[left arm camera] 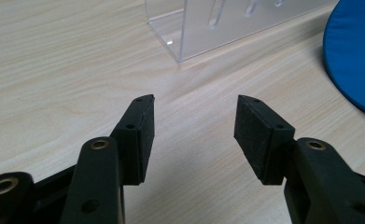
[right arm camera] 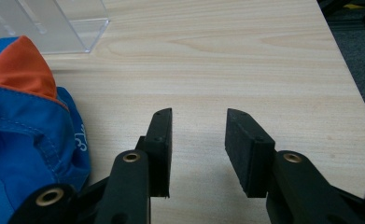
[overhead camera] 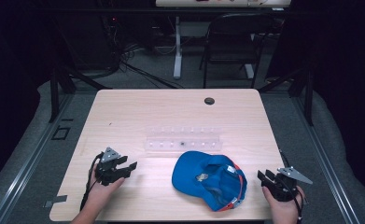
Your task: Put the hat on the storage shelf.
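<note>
A blue cap [overhead camera: 209,179] with orange trim lies upside down on the wooden table [overhead camera: 138,112], near the front edge, its brim toward the left. My left gripper [overhead camera: 129,168] rests open on the table to the cap's left, nothing between its pads; the left gripper view has the cap's blue brim [left arm camera: 355,51] at the right edge. My right gripper [overhead camera: 265,176] sits open at the cap's right, close to the table's right edge. The right gripper view shows the cap's blue and orange cloth [right arm camera: 21,116] at left, apart from the jaws.
A clear acrylic rack [overhead camera: 182,138] with a row of slots stands just behind the cap at mid-table; its corner [left arm camera: 208,28] is ahead of the left jaws. A round cable hole [overhead camera: 209,101] sits near the far edge. A chair [overhead camera: 231,42] stands beyond the table.
</note>
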`<control>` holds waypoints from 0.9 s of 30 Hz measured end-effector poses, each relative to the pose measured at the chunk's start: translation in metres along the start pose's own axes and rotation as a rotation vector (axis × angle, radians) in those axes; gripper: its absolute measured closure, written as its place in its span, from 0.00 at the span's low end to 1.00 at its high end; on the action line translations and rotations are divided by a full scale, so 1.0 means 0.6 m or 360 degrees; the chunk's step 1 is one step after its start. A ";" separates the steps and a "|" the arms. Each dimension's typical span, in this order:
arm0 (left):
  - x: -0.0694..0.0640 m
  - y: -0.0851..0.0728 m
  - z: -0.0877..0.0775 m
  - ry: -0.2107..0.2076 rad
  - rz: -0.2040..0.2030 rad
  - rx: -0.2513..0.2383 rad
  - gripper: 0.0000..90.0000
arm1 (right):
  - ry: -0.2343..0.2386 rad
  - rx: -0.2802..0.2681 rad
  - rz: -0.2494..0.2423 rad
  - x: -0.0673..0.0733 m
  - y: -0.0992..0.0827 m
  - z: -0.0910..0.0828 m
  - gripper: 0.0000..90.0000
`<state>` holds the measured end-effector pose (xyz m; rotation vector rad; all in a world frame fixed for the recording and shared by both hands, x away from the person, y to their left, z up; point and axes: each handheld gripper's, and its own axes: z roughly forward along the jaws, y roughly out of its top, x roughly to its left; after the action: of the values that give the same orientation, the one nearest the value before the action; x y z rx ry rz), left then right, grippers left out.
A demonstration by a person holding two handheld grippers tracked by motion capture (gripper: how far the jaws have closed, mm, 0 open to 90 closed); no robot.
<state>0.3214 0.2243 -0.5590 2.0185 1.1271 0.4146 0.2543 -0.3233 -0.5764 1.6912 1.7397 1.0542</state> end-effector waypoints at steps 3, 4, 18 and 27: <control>0.002 0.000 0.001 -0.0001 -0.0006 -0.0002 0.53 | -0.0010 0.0017 -0.0027 0.002 0.001 0.004 0.69; 0.003 0.000 0.002 0.0007 -0.0001 -0.0001 0.53 | -0.0017 0.0017 -0.0030 0.004 0.001 0.004 0.69; 0.001 0.004 0.003 0.0008 0.0067 0.0018 0.54 | 0.0072 0.0124 0.0032 0.008 0.014 -0.007 0.70; -0.004 0.001 -0.004 -0.0011 0.0079 -0.0004 0.54 | 0.0277 0.0208 0.0133 0.032 0.046 -0.024 0.68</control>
<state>0.3187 0.2232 -0.5570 2.0471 1.0736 0.4334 0.2570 -0.3090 -0.5428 1.8125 1.8975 1.1789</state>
